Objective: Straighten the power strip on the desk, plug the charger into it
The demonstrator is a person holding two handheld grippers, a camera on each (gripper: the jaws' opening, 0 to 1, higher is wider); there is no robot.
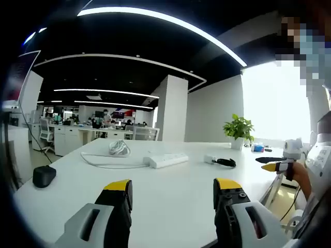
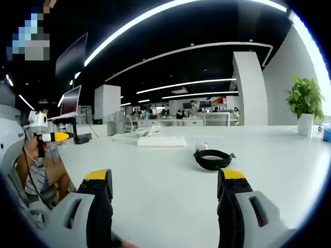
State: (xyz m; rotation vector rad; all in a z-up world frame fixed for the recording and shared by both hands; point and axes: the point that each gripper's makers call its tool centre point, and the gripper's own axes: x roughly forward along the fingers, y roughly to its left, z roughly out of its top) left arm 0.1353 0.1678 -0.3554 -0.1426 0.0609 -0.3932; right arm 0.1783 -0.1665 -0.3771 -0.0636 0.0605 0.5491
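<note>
Both grippers, left and right, jaws apart, gripping nothing.
White rectangular plastic power strip at 12 o'clock on white desk; white charger with coiled black cable at 1 o'clock.

In the left gripper view, the strip lies mid-desk with its coiled cord behind and to its left. The charger and its looped cable lie right of the strip. A mouse sits near the left edge, and a plant stands toward the far right edge.
</note>
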